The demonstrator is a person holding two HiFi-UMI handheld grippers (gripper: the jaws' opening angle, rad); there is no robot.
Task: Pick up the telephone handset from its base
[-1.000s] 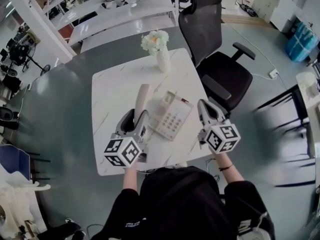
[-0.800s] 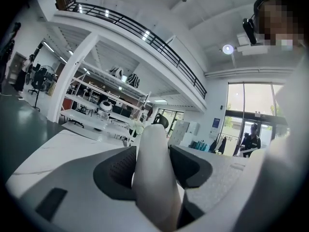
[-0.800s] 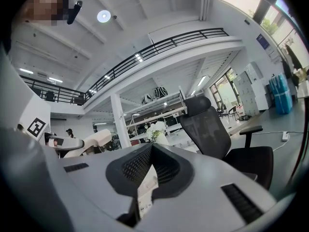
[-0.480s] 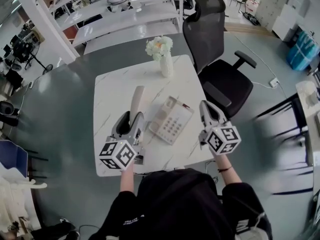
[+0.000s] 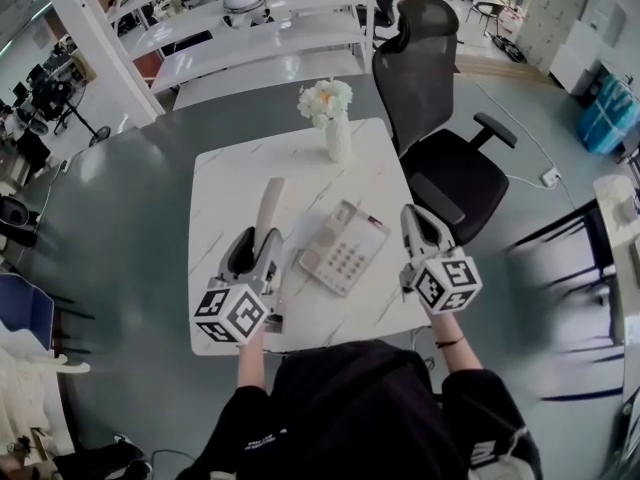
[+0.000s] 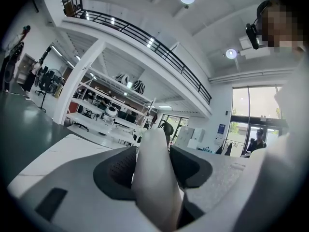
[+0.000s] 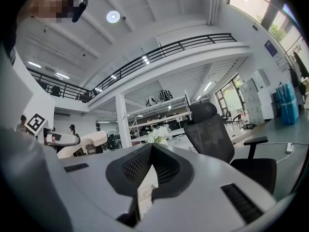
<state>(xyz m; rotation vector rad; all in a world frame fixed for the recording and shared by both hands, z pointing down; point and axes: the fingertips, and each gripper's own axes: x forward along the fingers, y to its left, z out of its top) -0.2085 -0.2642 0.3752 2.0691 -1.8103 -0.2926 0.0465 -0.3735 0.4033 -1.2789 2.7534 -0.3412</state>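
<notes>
Two left gripper [image 5: 262,248] fingers [image 6: 116,170] snug on handset [image 6: 153,178] between them

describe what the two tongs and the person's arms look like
Both the left tongs and right tongs have light grey moulded shells with dark, dimpled pads inside. Each carries a cube of black-and-white square markers at the back. The person wears a black short-sleeved top with small white print, and a thin dark band on the right wrist.

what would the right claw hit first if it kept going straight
Probably the vase of flowers, dead ahead of the right claw; the office chair lies just right of that line.
</notes>
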